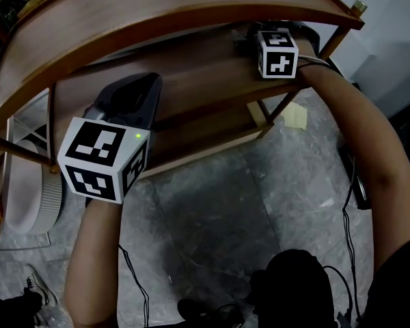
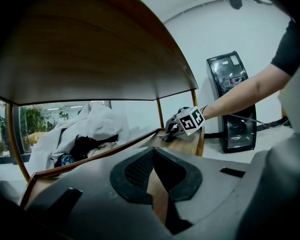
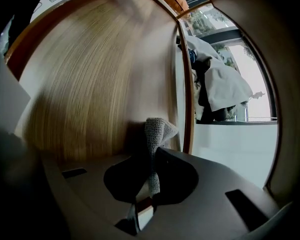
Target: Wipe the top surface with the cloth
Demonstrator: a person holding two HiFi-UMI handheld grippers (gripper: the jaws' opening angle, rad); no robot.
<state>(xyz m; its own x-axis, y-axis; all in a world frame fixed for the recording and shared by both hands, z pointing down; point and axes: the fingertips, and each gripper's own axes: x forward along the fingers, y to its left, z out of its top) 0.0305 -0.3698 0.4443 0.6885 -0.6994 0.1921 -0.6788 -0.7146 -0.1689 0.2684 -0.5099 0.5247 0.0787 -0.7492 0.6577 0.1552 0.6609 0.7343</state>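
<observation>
Between the jaws of the right gripper (image 3: 151,156) sits the cloth (image 3: 159,130), a grey knit pinched in a narrow fold, with its free end poking out past the tips. We judge it light, soft and limp. It will bunch and drape rather than keep a shape, and the rough knit should not slip from the pads. The hold looks sound, but only a small tuft is free, so we would press that tuft flat to the wood to wipe with more than a point.

The cloth is close against a wooden board that fills the right gripper view, though we cannot tell if it touches. From the head view, this gripper reaches in over the shelf (image 1: 205,70) under the curved top surface (image 1: 191,5), so the cloth is below the top, not on it.

The left gripper (image 2: 155,156) is well apart at the shelf's other end, closed with nothing in it.
</observation>
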